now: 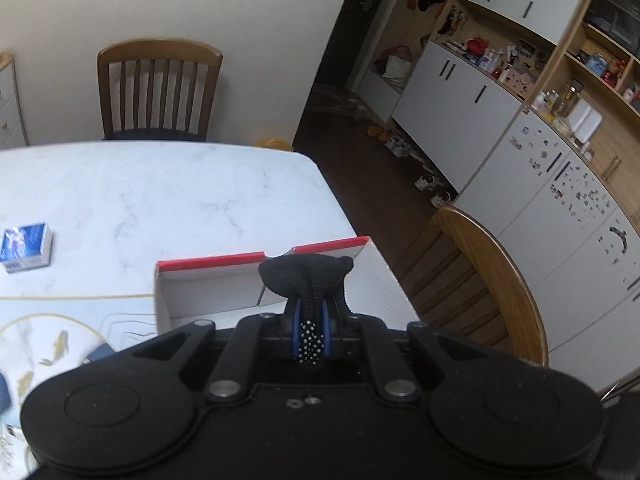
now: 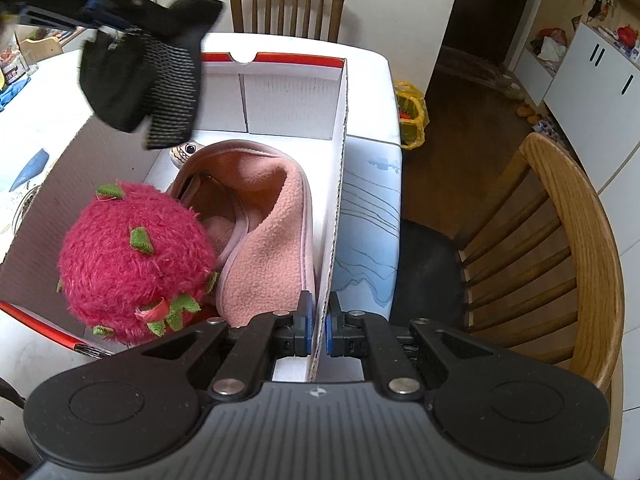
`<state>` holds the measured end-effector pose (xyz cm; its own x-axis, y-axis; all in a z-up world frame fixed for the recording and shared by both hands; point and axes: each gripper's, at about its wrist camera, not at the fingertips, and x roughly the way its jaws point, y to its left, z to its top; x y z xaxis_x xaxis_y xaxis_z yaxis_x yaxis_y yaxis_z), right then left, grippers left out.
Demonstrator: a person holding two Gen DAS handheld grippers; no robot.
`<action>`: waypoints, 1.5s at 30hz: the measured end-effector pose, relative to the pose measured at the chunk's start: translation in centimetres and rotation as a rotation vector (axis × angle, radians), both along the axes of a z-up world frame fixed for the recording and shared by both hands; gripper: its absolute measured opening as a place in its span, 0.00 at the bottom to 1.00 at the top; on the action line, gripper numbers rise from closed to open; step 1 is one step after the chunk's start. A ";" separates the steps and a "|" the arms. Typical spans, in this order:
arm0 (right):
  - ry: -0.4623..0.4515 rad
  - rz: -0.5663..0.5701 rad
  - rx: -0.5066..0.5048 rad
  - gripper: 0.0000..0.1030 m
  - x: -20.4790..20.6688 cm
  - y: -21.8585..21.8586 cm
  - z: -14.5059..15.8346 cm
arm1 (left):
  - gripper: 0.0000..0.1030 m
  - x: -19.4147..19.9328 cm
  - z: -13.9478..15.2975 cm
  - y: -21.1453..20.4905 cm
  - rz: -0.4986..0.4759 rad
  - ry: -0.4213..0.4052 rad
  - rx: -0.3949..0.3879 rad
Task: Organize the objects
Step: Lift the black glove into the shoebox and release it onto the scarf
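A white cardboard box with a red rim (image 2: pixel 288 100) stands on the marble table; it also shows in the left wrist view (image 1: pixel 200 288). Inside lie a pink fleece slipper (image 2: pixel 264 216), a red plush fruit (image 2: pixel 132 260) and a small striped toy (image 2: pixel 184 152). My left gripper (image 1: pixel 310 320) is shut on a black knitted glove (image 1: pixel 308 276) and holds it above the box's far left corner; the glove also shows in the right wrist view (image 2: pixel 140 80). My right gripper (image 2: pixel 318 320) is shut on the box's right wall (image 2: pixel 336 216).
A blue and white small box (image 1: pixel 26 246) lies on the table (image 1: pixel 180 192) at the left. Wooden chairs stand at the far side (image 1: pixel 160 88) and at the right (image 2: pixel 560 248). A yellow bag (image 2: pixel 412 116) sits on the dark floor. White cabinets (image 1: pixel 540 200) line the right.
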<state>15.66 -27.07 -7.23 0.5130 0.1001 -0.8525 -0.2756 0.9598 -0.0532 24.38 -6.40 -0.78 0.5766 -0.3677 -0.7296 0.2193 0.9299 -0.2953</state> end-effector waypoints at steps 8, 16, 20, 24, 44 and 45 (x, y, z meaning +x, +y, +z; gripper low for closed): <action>-0.001 0.019 -0.008 0.06 0.0 0.0 0.1 | 0.08 2.3 -2.9 -0.7 0.029 0.059 -0.041; -0.009 0.035 -0.019 0.06 0.2 0.2 0.1 | 0.08 3.8 -5.5 -2.7 -0.014 0.098 0.048; -0.008 0.036 -0.014 0.06 0.3 0.1 0.0 | 0.09 4.1 -6.7 -3.2 -0.029 0.124 0.091; -0.007 0.036 -0.009 0.06 0.4 0.1 0.0 | 0.09 4.1 -7.8 -3.4 -0.042 0.147 0.113; -0.003 0.033 -0.006 0.06 0.5 0.0 0.0 | 0.27 3.7 -10.0 -3.2 -0.084 0.223 0.126; -0.003 0.033 -0.006 0.06 0.5 0.1 0.1 | 0.30 3.7 -9.8 -3.1 -0.084 0.220 0.124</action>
